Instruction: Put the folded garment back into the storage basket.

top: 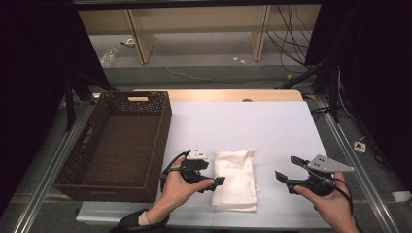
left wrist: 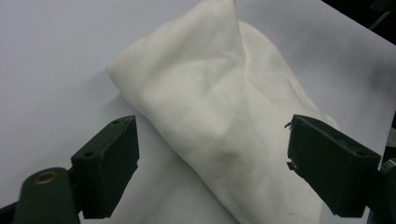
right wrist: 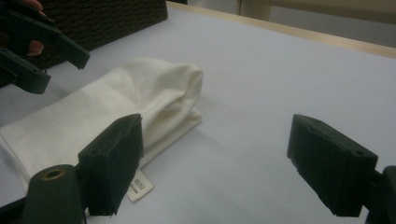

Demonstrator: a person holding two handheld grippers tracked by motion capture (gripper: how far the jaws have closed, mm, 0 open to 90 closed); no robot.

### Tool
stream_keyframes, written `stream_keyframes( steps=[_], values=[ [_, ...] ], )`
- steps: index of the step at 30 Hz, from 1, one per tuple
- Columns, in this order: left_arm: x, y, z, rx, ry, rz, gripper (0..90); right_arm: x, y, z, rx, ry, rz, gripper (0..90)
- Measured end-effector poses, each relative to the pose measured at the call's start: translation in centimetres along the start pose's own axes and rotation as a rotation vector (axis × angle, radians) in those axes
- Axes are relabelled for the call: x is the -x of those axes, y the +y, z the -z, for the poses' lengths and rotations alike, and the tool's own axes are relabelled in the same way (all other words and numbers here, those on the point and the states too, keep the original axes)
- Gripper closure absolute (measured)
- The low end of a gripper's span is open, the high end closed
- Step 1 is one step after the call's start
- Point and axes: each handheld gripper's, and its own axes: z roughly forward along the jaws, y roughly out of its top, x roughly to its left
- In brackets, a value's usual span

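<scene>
The left hand-held gripper point(top: 221, 180) stood released at the lower middle of the high view, its jaws spread with nothing between the pads, their tips just at the left edge of the folded white cloth point(top: 236, 178); in the left gripper view the cloth point(left wrist: 224, 126) lay on the bench between and beyond the two black jaws, untouched. The right hand-held gripper point(top: 286, 169) waited at the lower right, equally released and apart from the cloth, with the cloth's small label point(right wrist: 140, 185) beside its left jaw in the right gripper view. The cloth sat near the front edge of the white bench point(top: 272, 126), loosely folded with its far end bunched. A pinch on the top layer alone would probably have let the fold fall open on lifting; a low approach might have pushed the bundle along the smooth surface instead of catching it; a trailing corner could have snagged on a woven rim. Farther off, at the left of the high view, the brown wicker basket point(top: 163, 131) stood touching the bench's left side, and what showed of its inside held nothing.
</scene>
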Motion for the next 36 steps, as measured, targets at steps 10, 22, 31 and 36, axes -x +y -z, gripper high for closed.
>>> stream_keyframes(
  steps=[10, 22, 31, 36],
  values=[
    [-0.5, -0.4, -1.8, -0.031, -0.003, 0.045, 16.0, -0.3, 0.0, -0.1, -0.008, -0.004, 0.009, 19.2],
    [-0.8, -0.4, -4.6, -0.095, -0.033, 0.100, 16.4, -0.4, 0.0, -0.1, -0.008, -0.006, 0.015, 19.1],
    [-0.3, -0.2, -5.3, -0.094, -0.008, 0.061, 17.8, -0.5, 0.0, -0.3, -0.004, -0.002, 0.015, 19.1],
    [0.3, -0.1, -5.6, -0.101, 0.030, 0.015, 20.3, -0.5, 0.0, -0.2, -0.016, -0.006, 0.020, 19.1]
  ],
)
